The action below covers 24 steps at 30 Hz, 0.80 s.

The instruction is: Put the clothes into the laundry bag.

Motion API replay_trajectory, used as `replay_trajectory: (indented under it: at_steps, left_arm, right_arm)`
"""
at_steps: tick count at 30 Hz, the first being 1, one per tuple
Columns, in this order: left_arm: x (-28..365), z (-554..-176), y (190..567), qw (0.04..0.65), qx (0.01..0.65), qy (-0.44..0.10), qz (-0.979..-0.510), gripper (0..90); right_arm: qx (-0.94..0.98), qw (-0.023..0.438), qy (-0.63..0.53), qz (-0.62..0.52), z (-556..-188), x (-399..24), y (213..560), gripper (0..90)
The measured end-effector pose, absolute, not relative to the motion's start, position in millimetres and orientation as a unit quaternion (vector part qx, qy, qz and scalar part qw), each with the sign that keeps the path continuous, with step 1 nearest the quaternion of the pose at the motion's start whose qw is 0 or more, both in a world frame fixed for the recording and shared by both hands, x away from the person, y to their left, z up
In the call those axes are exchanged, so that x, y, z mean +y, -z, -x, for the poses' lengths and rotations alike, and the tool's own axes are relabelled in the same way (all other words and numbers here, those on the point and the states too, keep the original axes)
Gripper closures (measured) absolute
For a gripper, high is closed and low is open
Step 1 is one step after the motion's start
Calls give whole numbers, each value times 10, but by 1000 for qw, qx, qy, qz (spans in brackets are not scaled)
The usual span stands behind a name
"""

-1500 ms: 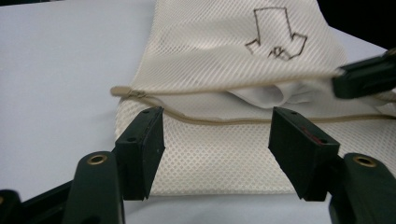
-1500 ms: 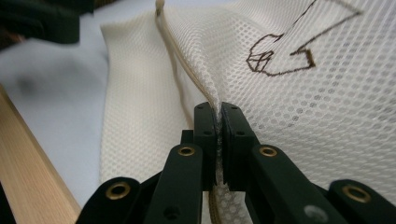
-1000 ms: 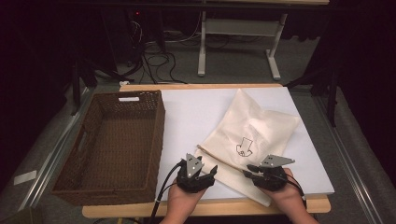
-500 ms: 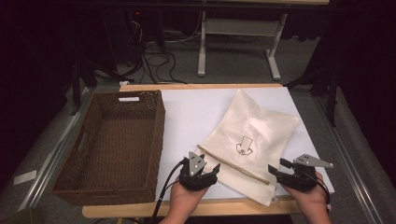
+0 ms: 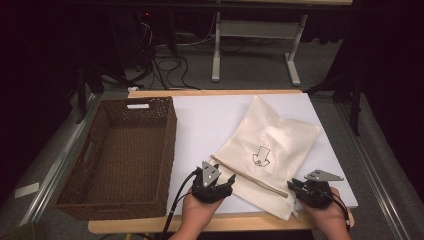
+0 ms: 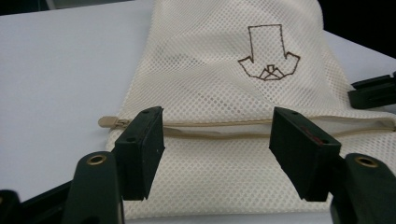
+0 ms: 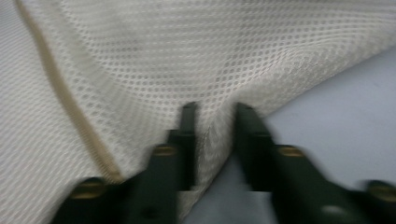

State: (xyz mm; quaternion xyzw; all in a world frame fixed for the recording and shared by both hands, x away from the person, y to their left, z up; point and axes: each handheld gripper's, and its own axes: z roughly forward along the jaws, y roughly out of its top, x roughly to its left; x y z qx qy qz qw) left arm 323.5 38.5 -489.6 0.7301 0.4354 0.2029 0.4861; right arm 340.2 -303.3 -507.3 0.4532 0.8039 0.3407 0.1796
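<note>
The cream mesh laundry bag with a beige zipper and a dark embroidered arrow mark (image 5: pixel 270 150) lies flat on the white table top (image 5: pixel 210 125), toward the near right corner, with its zippered end reaching the near edge. The empty brown wicker basket (image 5: pixel 125 155) stands along the left edge, well apart from the bag. The right gripper (image 5: pixel 300 189) sits at the bag's near right corner; its jaws have just been closing, and in the right gripper view they are pinching a fold of mesh (image 7: pixel 212 135) between them. The left gripper (image 5: pixel 220 182) rests just beside the bag's near left end with its jaws spread; in the left gripper view the zipper line (image 6: pixel 219 127) runs between them and neither pad touches fabric. The step in hand appears to be securing the bag at both ends of the zipper. To do it well, keep the right pinch fixed and low on the table so the mesh stays taut without lifting the corner. Advance the left gripper until the zipper pull tab (image 6: pixel 109 122) or the seam edge lies between its pads, then close on the tab, not on loose mesh. Avoid pulling the two grippers apart before both grips are firm, as thin mesh is likely to slip or bunch.
</note>
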Motion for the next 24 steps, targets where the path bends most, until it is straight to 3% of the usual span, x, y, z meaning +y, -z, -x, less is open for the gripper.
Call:
replay_trajectory:
  at_steps: [6, 12, 15, 23, 24]
  left_arm:
    - [456, -3310, 4989, 467, 457, -199, -731, 360]
    - [424, -3429, 5138, 426, 458, -201, -754, 360]
    - [333, -3531, 5236, 395, 452, -177, -780, 363]
    - [249, -3697, 5235, 403, 437, -143, -791, 482]
    - [269, -3738, 5236, 414, 443, -128, -785, 564]
  right_arm:
    - [801, 181, -351, -450, -3425, -3139, 4993, 887]
    - [786, 191, -355, -469, -3470, -3398, 4962, 884]
    - [778, 195, -355, -480, -3503, -3517, 4961, 883]
    - [777, 190, -355, -483, -3537, -3535, 4993, 881]
    - [776, 189, -356, -484, -3546, -3536, 5005, 881]
